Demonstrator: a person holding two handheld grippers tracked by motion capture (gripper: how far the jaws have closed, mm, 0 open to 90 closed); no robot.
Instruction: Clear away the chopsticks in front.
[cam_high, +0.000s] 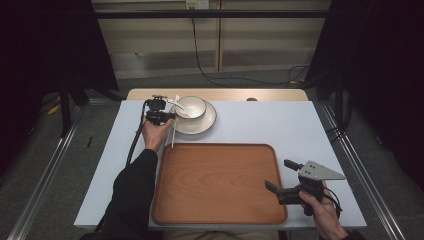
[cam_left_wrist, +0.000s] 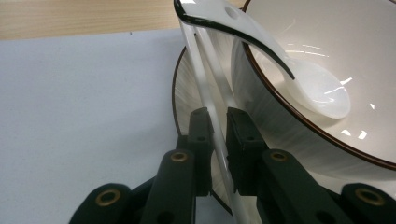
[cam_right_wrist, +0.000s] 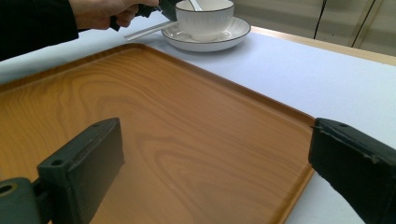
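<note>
Pale blue table top (cam_high: 280, 125) on a wooden table (cam_high: 150, 94). Grey floor (cam_high: 60, 165) all around, with metal rails (cam_high: 45, 187) along both sides. Black curtains (cam_high: 45, 45) left and right. Light wood wall (cam_high: 260, 45) behind, black cable (cam_high: 200, 55) hanging down.

This looks like a recording lab or test studio rather than a home. Black curtains (cam_high: 45, 45) hang on both sides, metal rails (cam_high: 42, 185) run along the grey floor (cam_high: 95, 115), and a loose cable (cam_high: 210, 75) trails down from a wall socket (cam_high: 196, 4) behind the pale worktop (cam_high: 280, 125).
</note>
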